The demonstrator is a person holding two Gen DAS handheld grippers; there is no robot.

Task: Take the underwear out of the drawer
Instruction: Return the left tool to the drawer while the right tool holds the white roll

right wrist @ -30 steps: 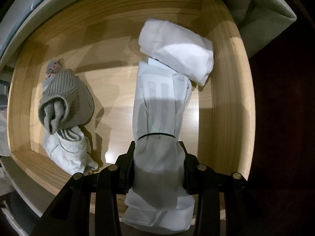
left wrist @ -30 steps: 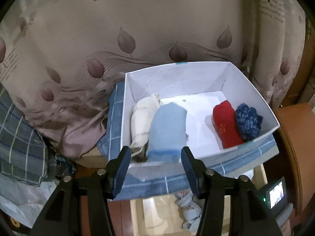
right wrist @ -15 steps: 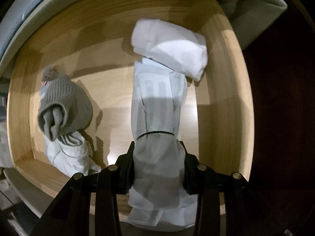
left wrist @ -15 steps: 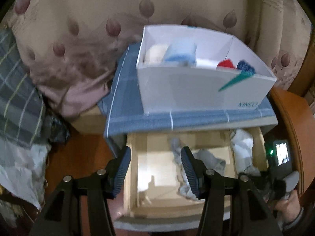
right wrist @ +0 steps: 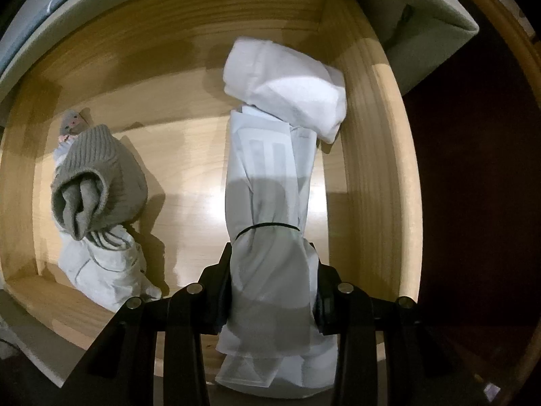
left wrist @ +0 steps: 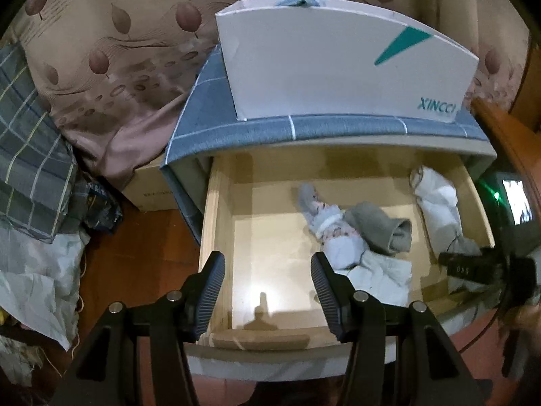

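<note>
While the wooden drawer (left wrist: 216,223) stands pulled out beneath the left gripper (left wrist: 267,284), that tool hangs over the bare left half of the drawer floor, jaws moderately wide and nothing between them. Beyond it, up on the blue checked cabinet top (left wrist: 338,128), sits the white cardboard box (left wrist: 338,67). Now over to the action: the right gripper (right wrist: 274,284) is clamped narrow on the white rolled underwear (right wrist: 270,176), pads squeezing the near end of the bundle just behind its black elastic band (right wrist: 267,227). That's the grasp step done by the look of it, with the lift-out not yet made. The roll's long axis runs straight away from the right gripper, its far end pointing at the drawer's back wall and tucked against a second white roll (right wrist: 287,88) lying crosswise ahead. Off to the gripper's left, a grey knitted sock bundle (right wrist: 98,182) rests on another pale folded garment (right wrist: 104,270). Next move, I'd judge, calls for a clean upward pull, keeping the squeeze firm so the soft roll doesn't slip, and drawing the far end clear without dragging that crosswise roll along.
</note>
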